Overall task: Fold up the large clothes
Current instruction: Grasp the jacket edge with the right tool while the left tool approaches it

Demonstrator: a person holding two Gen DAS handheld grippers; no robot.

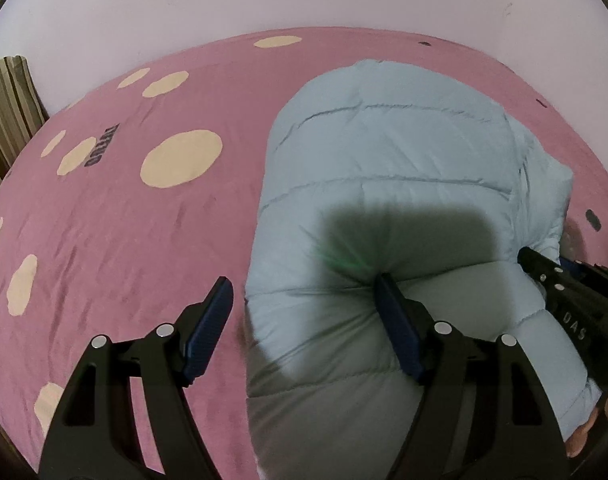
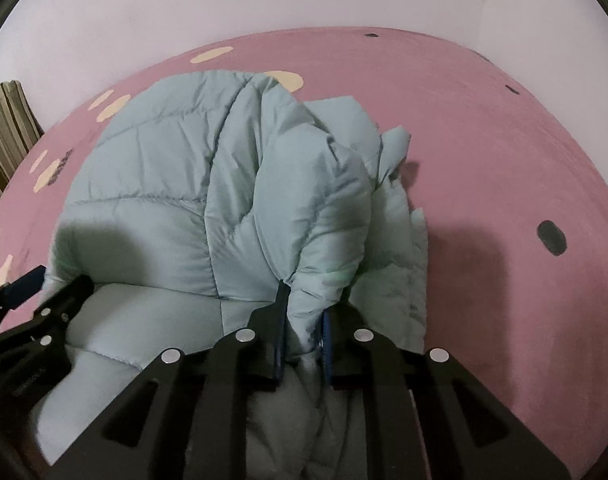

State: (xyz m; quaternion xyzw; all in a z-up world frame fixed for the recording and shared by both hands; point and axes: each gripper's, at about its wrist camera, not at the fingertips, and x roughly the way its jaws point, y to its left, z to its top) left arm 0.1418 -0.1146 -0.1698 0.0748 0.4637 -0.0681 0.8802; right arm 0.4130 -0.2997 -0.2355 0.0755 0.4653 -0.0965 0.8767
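Puffer jacket (image 1: 388,152) center-right of frame on pink bed (image 1: 143,240). Right gripper (image 2: 304,312) clamped on bunched sleeve; left gripper (image 1: 304,300) spread wide, one pad pressing fabric. Carry sleeve across w/ grip firm, lay flat.

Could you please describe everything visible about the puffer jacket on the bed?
The puffer jacket is pale blue, quilted in puffy stitched panels of smooth, shiny-looking fabric. It lies bunched and partly folded on the pink spotted bedsheet. The right gripper is shut on a gathered fold of it, lifting that part. The left gripper is open, one finger pressing into the padding.
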